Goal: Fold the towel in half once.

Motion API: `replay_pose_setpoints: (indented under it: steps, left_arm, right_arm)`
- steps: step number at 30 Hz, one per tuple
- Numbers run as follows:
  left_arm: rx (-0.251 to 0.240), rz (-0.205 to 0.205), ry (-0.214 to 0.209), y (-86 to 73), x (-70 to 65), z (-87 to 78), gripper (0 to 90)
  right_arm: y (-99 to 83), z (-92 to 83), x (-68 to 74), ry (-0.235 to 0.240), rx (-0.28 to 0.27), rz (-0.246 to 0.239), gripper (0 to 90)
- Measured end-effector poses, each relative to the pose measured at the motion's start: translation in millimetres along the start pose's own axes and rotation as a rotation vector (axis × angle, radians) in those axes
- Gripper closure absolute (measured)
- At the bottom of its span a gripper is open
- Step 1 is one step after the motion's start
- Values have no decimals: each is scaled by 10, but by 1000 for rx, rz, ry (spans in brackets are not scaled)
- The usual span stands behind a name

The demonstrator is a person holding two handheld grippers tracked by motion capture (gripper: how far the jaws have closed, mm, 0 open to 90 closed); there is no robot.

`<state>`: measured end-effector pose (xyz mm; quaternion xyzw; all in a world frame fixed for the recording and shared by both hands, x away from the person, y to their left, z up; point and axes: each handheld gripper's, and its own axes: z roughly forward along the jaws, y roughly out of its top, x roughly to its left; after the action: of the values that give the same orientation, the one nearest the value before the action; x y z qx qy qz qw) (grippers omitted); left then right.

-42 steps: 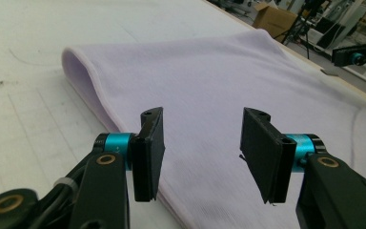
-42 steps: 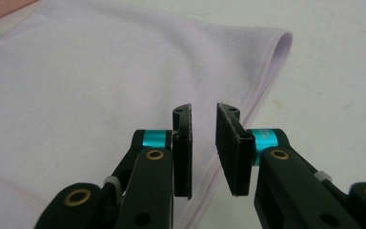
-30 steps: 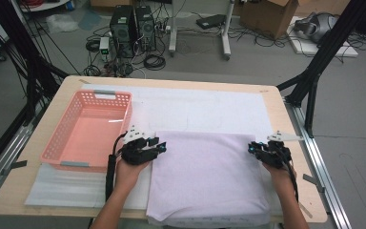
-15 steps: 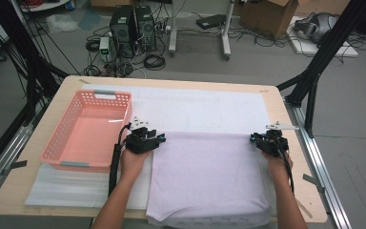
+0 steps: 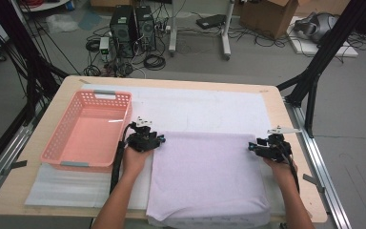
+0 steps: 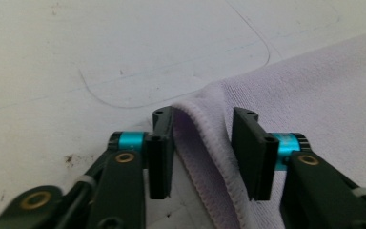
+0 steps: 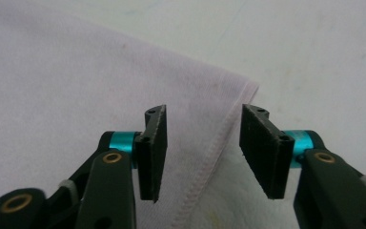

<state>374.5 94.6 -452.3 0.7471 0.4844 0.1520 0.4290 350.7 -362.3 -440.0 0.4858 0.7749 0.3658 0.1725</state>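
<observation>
The left gripper (image 6: 202, 152) is standing with its jaws parted around a raised fold at the far left corner of the towel (image 5: 207, 176); the jaws have just been closing, with the hem between them, one pad close against the cloth and the other not yet pressing. The right gripper (image 7: 202, 152) is released, its jaws having just been opening, and the stitched hem at the far right corner is lying flat on the worktop (image 5: 286, 119) beneath the gap.

In the high view the left gripper (image 5: 145, 139) and right gripper (image 5: 270, 147) are sitting at the two far corners of the lilac towel, which is lying folded and flat on a white sheet (image 5: 195, 107) near the person's edge of the worktop. A pink basket (image 5: 59, 150) is standing well apart to the left.

The towel is looking soft, light and limp, so it will likely sag and drape when lifted and will not slip much against the pads. The doubled, stitched hem at each corner seems the best place to pinch, taking both layers so the fold does not open.
</observation>
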Motion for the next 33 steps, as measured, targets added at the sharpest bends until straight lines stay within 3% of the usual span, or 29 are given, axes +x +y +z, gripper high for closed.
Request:
replay_pose_setpoints:
  steps: [3, 5, 7, 9, 10, 14, 20, 25, 30, 33]
  left_arm:
    - [11, 6, -43, -7, -19, 5, 804]
    - [16, 20, -32, -7, -39, 3, 847]
    - [13, -6, -38, -9, -29, 4, 852]
    - [13, -2, -27, -3, -46, 2, 856]
    - [7, -5, -29, 2, -53, 1, 858]
    - [-62, -21, -36, 93, -85, -66, 860]
    - [-120, -1, -11, 384, -69, -105, 860]
    - [-157, -11, -19, 586, 14, -10, 859]
    - [-160, 17, -15, 747, 87, 101, 859]
    - [-206, 7, -12, 799, 131, 142, 858]
  right_arm:
    - [-12, 38, 13, -15, 36, -8, 495]
    - [-12, 41, 14, -23, 37, -7, 518]
    - [-14, 31, 15, -33, 39, 8, 630]
    - [-16, 23, 9, 6, 41, 28, 824]
    - [-18, 25, 12, 45, 43, 46, 851]
    - [-11, 13, 0, 57, 35, 17, 866]
    - [68, -51, -38, 20, -68, -7, 870]
    - [210, -56, -138, -28, -132, -3, 869]
    - [349, 21, -227, -58, -166, 16, 868]
    - [417, 93, -270, -83, -166, 15, 868]
